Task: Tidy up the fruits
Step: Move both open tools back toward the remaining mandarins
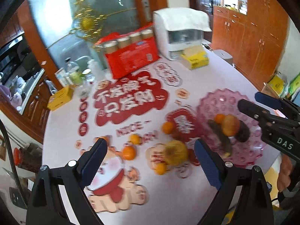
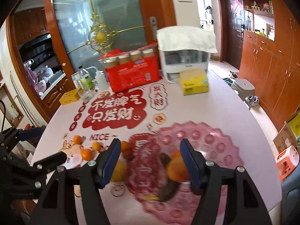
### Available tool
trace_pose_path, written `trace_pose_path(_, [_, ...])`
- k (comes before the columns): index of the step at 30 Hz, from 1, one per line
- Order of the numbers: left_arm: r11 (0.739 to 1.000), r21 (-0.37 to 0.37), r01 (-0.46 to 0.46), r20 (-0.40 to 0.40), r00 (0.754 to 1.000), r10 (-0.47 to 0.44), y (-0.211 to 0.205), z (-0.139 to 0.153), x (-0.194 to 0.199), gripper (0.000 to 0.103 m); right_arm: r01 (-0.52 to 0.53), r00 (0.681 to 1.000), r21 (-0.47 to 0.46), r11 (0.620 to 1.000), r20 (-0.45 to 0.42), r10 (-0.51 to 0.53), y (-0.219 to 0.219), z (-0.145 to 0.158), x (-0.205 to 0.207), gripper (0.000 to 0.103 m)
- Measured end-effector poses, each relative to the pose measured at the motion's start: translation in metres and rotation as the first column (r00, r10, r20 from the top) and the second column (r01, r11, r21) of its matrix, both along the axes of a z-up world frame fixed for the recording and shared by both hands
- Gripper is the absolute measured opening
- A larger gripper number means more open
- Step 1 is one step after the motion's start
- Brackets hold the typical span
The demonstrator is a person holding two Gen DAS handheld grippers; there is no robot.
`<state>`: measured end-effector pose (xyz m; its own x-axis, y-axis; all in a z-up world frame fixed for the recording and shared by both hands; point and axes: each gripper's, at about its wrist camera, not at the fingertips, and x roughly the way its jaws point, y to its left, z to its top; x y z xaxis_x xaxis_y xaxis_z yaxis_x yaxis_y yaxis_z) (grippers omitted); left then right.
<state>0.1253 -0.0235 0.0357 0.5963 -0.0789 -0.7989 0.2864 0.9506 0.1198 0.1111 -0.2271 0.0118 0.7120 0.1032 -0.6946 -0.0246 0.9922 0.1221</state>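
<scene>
Tangerines [image 1: 129, 152] dot a sticker-covered table [image 2: 225, 112] near wooden cabinets [image 2: 266, 71].

Your pale pink printed table [image 2: 234, 112] carries a scalloped pink plastic tray [image 2: 211, 136], loose small oranges [image 1: 129, 152] and a yellow tissue box [image 2: 194, 82].

Item count, as visible:

- Small oranges on the table [image 1: 187, 78]: five in the left wrist view, at [image 1: 167, 127], [image 1: 135, 139], [image 1: 129, 153], [image 1: 160, 168] and, half hidden behind a gripper finger, [image 1: 105, 138].
- Large yellow fruit on the table: one [image 1: 176, 152].
- Pink plate: one [image 1: 249, 150].
- Fruits in the plate: four, namely one small orange [image 1: 219, 118], one larger orange fruit [image 1: 230, 125], one dark round fruit [image 1: 243, 133], one dark elongated fruit [image 1: 223, 140].
- Capped jars in the red pack [image 1: 131, 60]: four.
- Yellow boxes: two [image 1: 196, 58], [image 1: 60, 98].
- Grippers: two.
</scene>
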Motion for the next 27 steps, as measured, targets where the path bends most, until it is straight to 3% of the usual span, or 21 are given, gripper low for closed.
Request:
trace_pose_path(8, [0.996, 0.03, -0.085, 0.075, 0.994, 0.082, 0.11, 0.021, 0.027, 0.093, 0.014, 1.0, -0.002, 1.0, -0.004, -0.014, 0.067, 0.01, 0.023, 0.066])
trace_pose_path(14, [0.992, 0.028, -0.121, 0.087, 0.989, 0.118, 0.165, 0.018, 0.048, 0.093, 0.02, 1.0, -0.007, 1.0, -0.01, -0.02, 0.111, 0.006, 0.037, 0.066])
trace_pose_path(20, [0.992, 0.034, -0.12, 0.036, 0.992, 0.119, 0.195, -0.013, 0.07, 0.093, -0.003, 0.997, -0.03, 1.0, -0.072, 0.001, 0.15, -0.016, 0.053, 0.066])
trace_pose_path(27, [0.997, 0.006, -0.078, -0.104, 0.992, 0.078, 0.202, -0.079, 0.105, 0.093, -0.022, 0.98, -0.026, 0.999, -0.196, 0.016, 0.182, -0.067, 0.075, 0.066])
